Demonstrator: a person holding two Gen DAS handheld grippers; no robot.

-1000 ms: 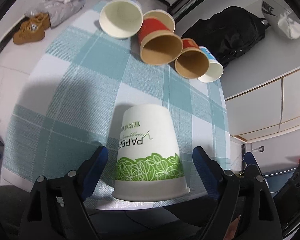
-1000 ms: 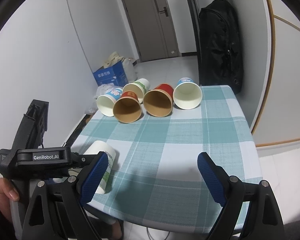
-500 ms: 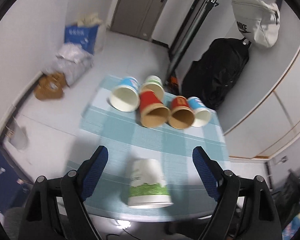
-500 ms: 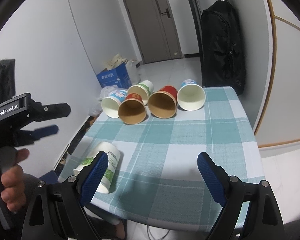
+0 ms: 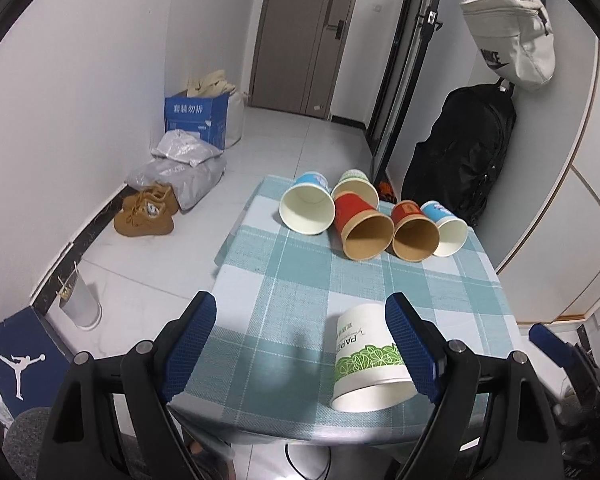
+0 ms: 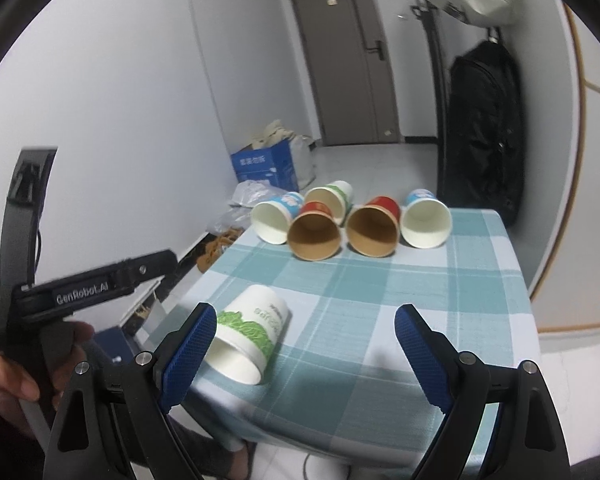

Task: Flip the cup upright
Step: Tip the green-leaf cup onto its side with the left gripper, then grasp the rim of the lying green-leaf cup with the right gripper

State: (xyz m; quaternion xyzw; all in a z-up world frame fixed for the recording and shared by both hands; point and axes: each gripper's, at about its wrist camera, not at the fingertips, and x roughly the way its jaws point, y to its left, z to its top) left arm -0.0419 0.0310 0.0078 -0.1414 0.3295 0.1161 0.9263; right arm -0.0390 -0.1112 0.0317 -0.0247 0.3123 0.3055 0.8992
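Note:
A white paper cup with a green leaf band (image 5: pixel 366 358) lies on its side near the front edge of the checked table (image 5: pixel 300 280), mouth toward me; it also shows in the right wrist view (image 6: pixel 250 332). My left gripper (image 5: pixel 300 344) is open and empty, held above and back from the table, its right finger in front of the cup. My right gripper (image 6: pixel 304 356) is open and empty, its left finger beside the cup. Several more cups (image 5: pixel 364 220) lie on their sides in a row at the table's far end.
A black backpack (image 5: pixel 460 152) leans on the wall beyond the table. Brown shoes (image 5: pixel 148 212), grey bags and a blue box (image 5: pixel 196 120) lie on the floor at the left. The left gripper's body (image 6: pixel 60 292) and hand show left in the right wrist view.
My left gripper has pulled up and back from the leaf cup, which now lies on its side instead of upside down. My right gripper has shifted left toward the cup.

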